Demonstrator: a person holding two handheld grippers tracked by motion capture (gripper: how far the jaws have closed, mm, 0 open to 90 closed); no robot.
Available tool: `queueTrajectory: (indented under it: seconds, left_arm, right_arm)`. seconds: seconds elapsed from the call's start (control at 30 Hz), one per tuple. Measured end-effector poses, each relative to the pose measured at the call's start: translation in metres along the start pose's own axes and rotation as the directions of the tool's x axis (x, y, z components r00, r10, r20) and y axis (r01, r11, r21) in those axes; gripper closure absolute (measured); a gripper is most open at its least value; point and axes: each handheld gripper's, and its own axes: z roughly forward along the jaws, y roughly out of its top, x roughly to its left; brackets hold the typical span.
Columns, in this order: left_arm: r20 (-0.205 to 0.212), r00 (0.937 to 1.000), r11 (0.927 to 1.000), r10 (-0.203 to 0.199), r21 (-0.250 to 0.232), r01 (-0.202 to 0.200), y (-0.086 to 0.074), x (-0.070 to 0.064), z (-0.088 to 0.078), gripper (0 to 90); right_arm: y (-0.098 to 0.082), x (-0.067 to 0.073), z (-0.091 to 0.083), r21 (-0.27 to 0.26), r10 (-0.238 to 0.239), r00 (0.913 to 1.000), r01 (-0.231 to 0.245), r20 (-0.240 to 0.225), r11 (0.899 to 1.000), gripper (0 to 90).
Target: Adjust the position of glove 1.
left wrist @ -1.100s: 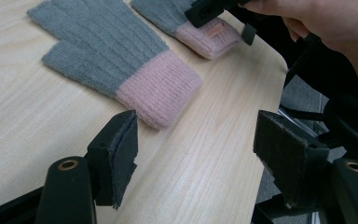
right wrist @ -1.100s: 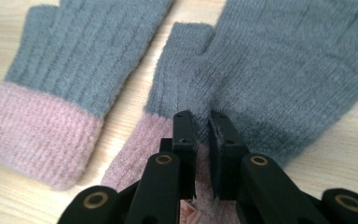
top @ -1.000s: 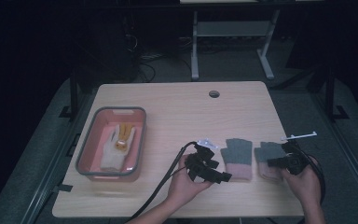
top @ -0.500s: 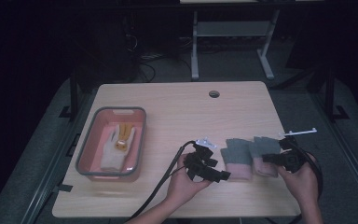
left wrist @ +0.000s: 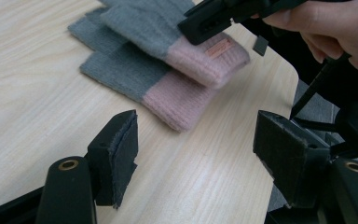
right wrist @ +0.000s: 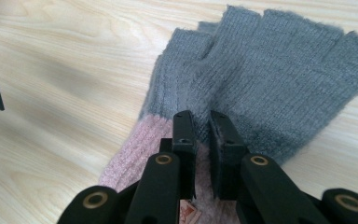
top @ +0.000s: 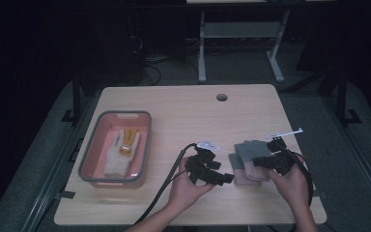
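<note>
Right hand-held gripper (right wrist: 201,123) pinches the top glove (right wrist: 261,79), apparently; thin grip could slip. Left hand-held gripper (left wrist: 193,140) released.

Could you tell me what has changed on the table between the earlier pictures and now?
The right tongs, shut on the upper glove, have carried it leftward in the high view, so it now overlaps the lower glove instead of lying beside it. The left tongs stayed open just left of the gloves, holding nothing. The pink bin and its contents have not moved.
</note>
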Motion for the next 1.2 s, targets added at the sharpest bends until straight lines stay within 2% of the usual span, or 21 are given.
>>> queueTrajectory:
  seconds: [0.27, 0.37, 0.63, 0.77, 0.93, 1.07, 1.2]
  left_arm:
    - [-0.015, 0.9998, 1.0000, -0.010, 0.001, 0.010, -0.003, 0.004, -0.004, 31.1]
    - [-0.016, 0.9998, 0.9999, -0.011, -0.002, 0.011, -0.003, 0.005, -0.004, 31.2]
    - [-0.015, 0.9998, 0.9999, -0.011, 0.006, 0.011, -0.004, 0.005, 0.000, 31.4]
    - [-0.013, 0.9997, 0.9997, -0.022, 0.012, 0.022, -0.005, 0.006, 0.005, 31.4]
    - [-0.004, 0.9992, 0.9992, -0.040, 0.010, 0.040, -0.004, 0.008, 0.010, 32.1]
    - [0.018, 0.9978, 0.9979, -0.064, 0.006, 0.064, -0.002, 0.009, 0.015, 33.2]
    - [0.038, 0.9955, 0.9963, -0.086, 0.008, 0.086, 0.002, 0.009, 0.022, 36.1]
  right_arm:
    - [0.007, 0.013, 0.016, 0.030, -0.026, 0.9996, 0.026, -0.005, 0.999, 81.8]
    - [0.007, 0.015, 0.020, 0.049, -0.028, 0.9996, 0.028, 0.008, 0.998, 81.7]
    - [0.004, 0.016, 0.027, 0.059, -0.024, 0.9997, 0.023, 0.011, 0.998, 81.0]
    - [0.002, 0.015, 0.028, 0.061, -0.020, 0.9998, 0.020, 0.009, 0.998, 77.5]
    - [0.000, 0.013, 0.026, 0.045, -0.004, 1.0000, 0.005, -0.004, 0.999, 70.4]
    - [-0.001, 0.009, 0.019, 0.017, -0.002, 1.0000, 0.002, -0.008, 1.000, 68.5]
    - [-0.004, 0.001, 0.012, -0.007, 0.030, 0.9994, -0.031, -0.016, 1.000, 64.7]
